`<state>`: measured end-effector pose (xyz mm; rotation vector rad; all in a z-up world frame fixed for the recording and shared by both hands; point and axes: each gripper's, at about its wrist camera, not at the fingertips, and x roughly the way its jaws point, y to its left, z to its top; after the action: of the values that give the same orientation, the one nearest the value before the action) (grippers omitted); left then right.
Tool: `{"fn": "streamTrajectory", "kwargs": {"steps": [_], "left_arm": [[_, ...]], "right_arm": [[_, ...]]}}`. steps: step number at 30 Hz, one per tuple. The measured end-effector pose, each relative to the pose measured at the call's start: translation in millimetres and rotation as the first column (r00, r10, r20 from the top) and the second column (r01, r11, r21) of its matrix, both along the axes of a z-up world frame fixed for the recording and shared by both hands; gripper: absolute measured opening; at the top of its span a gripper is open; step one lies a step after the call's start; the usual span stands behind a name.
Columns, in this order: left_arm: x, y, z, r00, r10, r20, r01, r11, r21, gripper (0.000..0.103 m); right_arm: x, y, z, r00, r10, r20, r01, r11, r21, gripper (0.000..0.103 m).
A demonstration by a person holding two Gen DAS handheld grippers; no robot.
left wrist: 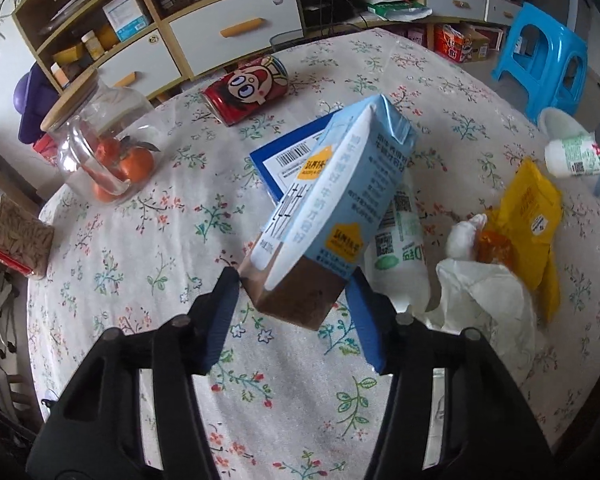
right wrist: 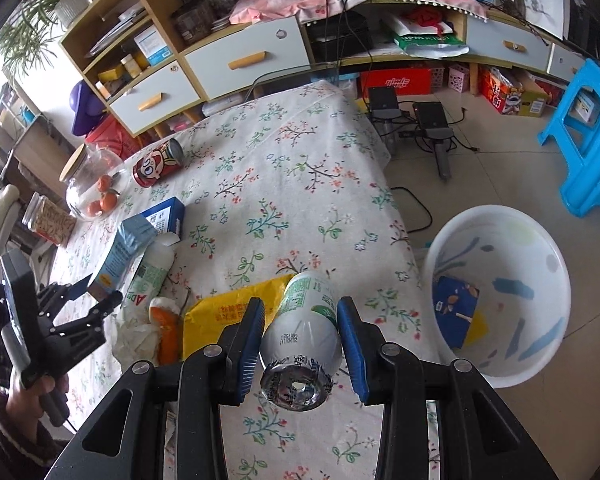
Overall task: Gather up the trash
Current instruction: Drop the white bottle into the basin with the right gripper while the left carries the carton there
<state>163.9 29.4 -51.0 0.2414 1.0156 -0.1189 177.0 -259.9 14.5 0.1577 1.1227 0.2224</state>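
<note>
My left gripper point(left wrist: 296, 284) is shut on a light blue milk carton point(left wrist: 332, 200), held tilted above the floral table; it also shows in the right wrist view point(right wrist: 118, 258). My right gripper point(right wrist: 300, 312) is shut on a white and green yogurt bottle point(right wrist: 304, 328), foil end toward the camera, over the table's right edge. That bottle shows in the left wrist view point(left wrist: 580, 154). A second white bottle point(left wrist: 400, 248) lies under the carton. A yellow packet point(left wrist: 528, 216), crumpled tissue point(left wrist: 484, 292) and orange wrapper point(left wrist: 496, 248) lie to the right.
A white basin point(right wrist: 540, 240) on the floor right of the table holds a blue packet point(right wrist: 456, 308). A red cartoon can point(left wrist: 248, 90), a blue box point(left wrist: 276, 160), a glass jar of oranges point(left wrist: 108, 148) and a seed jar point(left wrist: 16, 236) are on the table. A blue stool point(right wrist: 588, 140) stands beyond.
</note>
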Motion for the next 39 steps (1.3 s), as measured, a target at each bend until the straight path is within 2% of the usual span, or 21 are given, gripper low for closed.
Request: {"fn": "streamTrajectory", "kwargs": {"steps": [10,21,29,37,39], "left_arm": [[-2,13,15,0.996,0.086,-0.034,-0.092,0.976,-0.198,0.045],[-4,-7,42,0.996,0.089,0.030,-0.077,0.955,-0.286,0.043],[-3,-58,57,0.998,0.012,0.058,0.009,0.939,-0.343,0.043],[-1,-132,48,0.994,-0.104,0.024,0.105,0.926,-0.363,0.043],[-2,-149,46,0.991,-0.131,0.018,0.129,0.925,-0.358,0.043]], "right_arm": [[-4,-37,8,0.997,-0.072,0.016,0.071,0.997,0.024,0.038],[-9,-104,8,0.977,-0.213,0.001,0.213,0.974,0.075,0.038],[-13,-156,1,0.944,-0.331,-0.020,0.331,0.941,0.070,0.038],[-11,-187,-13,0.924,-0.380,-0.045,0.382,0.921,0.069,0.040],[-13,-195,-15,0.919,-0.391,-0.054,0.395,0.915,0.081,0.057]]}}
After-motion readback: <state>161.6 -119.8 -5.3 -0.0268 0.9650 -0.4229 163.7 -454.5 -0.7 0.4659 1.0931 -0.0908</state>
